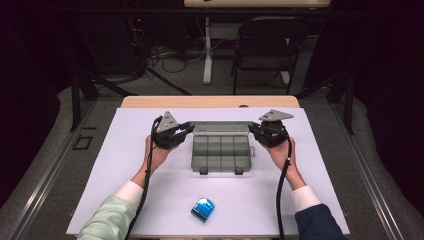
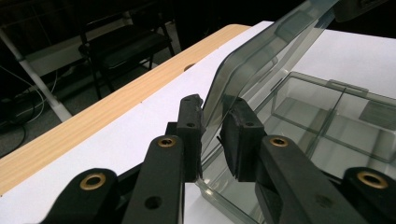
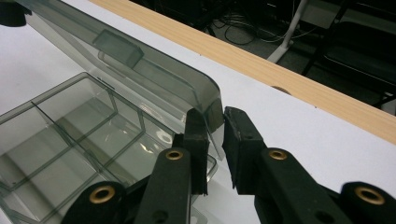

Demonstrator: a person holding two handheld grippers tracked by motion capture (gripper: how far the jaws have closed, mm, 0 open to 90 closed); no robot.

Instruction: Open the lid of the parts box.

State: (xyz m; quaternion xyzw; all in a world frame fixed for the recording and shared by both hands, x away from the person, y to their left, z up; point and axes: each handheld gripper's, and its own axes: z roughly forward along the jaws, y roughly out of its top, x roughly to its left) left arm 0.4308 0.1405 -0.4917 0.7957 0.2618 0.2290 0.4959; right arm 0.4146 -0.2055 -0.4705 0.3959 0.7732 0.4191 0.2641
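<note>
Smoke-grey clear plastic compartment box (image 1: 220,152), eight cells empty, sits on the white desk (image 1: 150,200); left tongs (image 2: 212,135) and right tongs (image 3: 215,140) each pinch its raised lid (image 1: 220,126).

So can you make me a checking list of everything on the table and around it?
Surface: white board on a wooden table.
Job's things: clear grey plastic compartment box, compartments empty, its hinged lid raised at the far side.
Clutter: small blue packet near the front edge.
Grippers: left gripper has the lid's left edge between its jaws; right gripper has the lid's right corner between its jaws; both nearly shut on it.
Cables: one black cable trails along the left forearm, another black cable along the right; more wires on the floor.
Surroundings: black folding chair and a white table leg behind.
</note>
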